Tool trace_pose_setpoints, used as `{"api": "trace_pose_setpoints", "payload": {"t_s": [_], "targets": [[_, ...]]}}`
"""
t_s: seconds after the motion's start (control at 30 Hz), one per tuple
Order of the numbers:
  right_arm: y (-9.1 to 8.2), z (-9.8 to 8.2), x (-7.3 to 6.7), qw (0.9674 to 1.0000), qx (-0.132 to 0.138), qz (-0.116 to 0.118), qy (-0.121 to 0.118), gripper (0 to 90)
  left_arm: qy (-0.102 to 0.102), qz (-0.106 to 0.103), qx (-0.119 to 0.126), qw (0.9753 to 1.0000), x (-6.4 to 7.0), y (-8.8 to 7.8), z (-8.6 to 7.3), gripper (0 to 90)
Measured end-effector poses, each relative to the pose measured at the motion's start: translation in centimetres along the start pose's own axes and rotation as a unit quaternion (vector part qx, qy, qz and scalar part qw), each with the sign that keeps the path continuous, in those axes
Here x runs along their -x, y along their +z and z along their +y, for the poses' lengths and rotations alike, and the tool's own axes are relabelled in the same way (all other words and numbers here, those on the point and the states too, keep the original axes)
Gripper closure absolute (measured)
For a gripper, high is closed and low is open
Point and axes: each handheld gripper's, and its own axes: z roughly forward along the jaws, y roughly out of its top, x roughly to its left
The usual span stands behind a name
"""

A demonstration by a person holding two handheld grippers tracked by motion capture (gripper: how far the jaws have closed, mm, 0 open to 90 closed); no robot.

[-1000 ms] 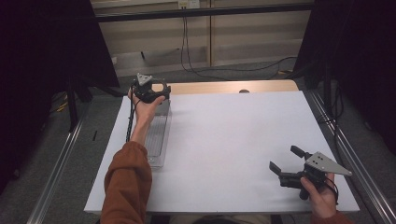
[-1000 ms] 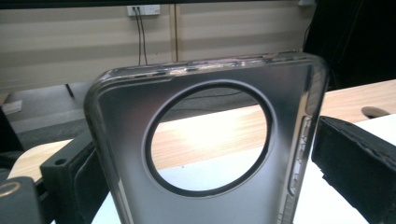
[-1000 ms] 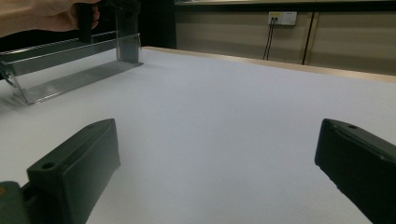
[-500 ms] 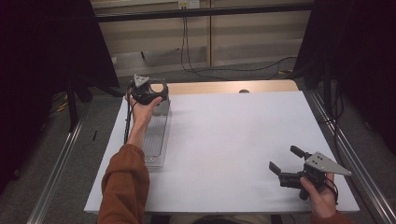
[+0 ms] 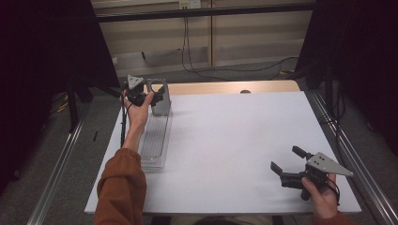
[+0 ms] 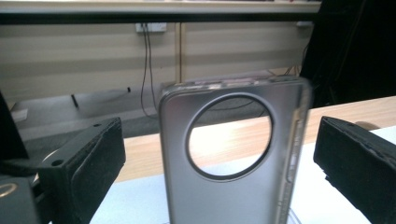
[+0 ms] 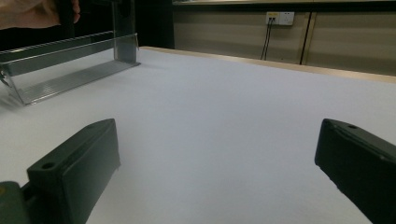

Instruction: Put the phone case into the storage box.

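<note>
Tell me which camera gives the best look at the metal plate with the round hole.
The left gripper view: the metal plate stands upright, close, between open jaws. The high view shows it small at the tray's far end; the right gripper view shows just its edge.

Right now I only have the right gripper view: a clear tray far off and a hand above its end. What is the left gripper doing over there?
Observer: The left gripper is at the far end of the clear tray, with its jaws open on either side of an upright grey plate that has a round hole in it.
Operator: Is it gripping that plate?
Observer: No. The left gripper view shows a gap between each jaw and the plate's edges.
Operator: And where does my own gripper sit?
Observer: The right gripper is held near the near right corner of the white table, pointing left toward the tray.
</note>
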Motion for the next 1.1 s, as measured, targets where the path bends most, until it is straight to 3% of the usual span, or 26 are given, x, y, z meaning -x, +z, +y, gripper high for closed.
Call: {"api": "trace_pose_setpoints", "payload": {"t_s": [0.13, 0.4, 0.57, 0.77, 0.97, 1.07, 1.1], "targets": [[0.0, 0.0, -0.1, 1.0000, 0.008, -0.003, -0.001, 0.0, 0.011, 0.000, 0.002, 0.9999, 0.5, -0.4, -0.3, 2.1], [0.0, 0.0, 0.0, 1.0000, 0.003, 0.000, -0.003, 0.0, 0.012, -0.011, 0.019, 0.9997, 1.3, -1.8, -0.2, 1.9], [0.1, 0.0, 0.0, 1.0000, 0.005, 0.000, -0.005, 0.0, 0.015, -0.041, 0.031, 0.9986, 2.1, -2.5, -0.2, 1.8], [0.1, -0.1, 0.3, 1.0000, 0.001, 0.000, -0.002, 0.0, 0.023, -0.058, 0.034, 0.9974, 2.9, -2.9, -0.4, 1.5], [0.2, -0.1, 0.3, 1.0000, 0.001, 0.001, -0.003, 0.0, 0.004, -0.077, 0.047, 0.9959, 3.3, -3.7, -0.4, 1.5], [0.2, -0.1, 0.3, 1.0000, 0.002, -0.001, -0.001, 0.0, -0.011, -0.094, 0.064, 0.9935, 3.4, -4.3, -0.2, 1.6], [0.2, -0.1, 0.3, 1.0000, 0.002, -0.001, 0.000, 0.0, -0.008, -0.092, 0.064, 0.9937, 3.5, -4.6, -0.2, 1.5]]}}
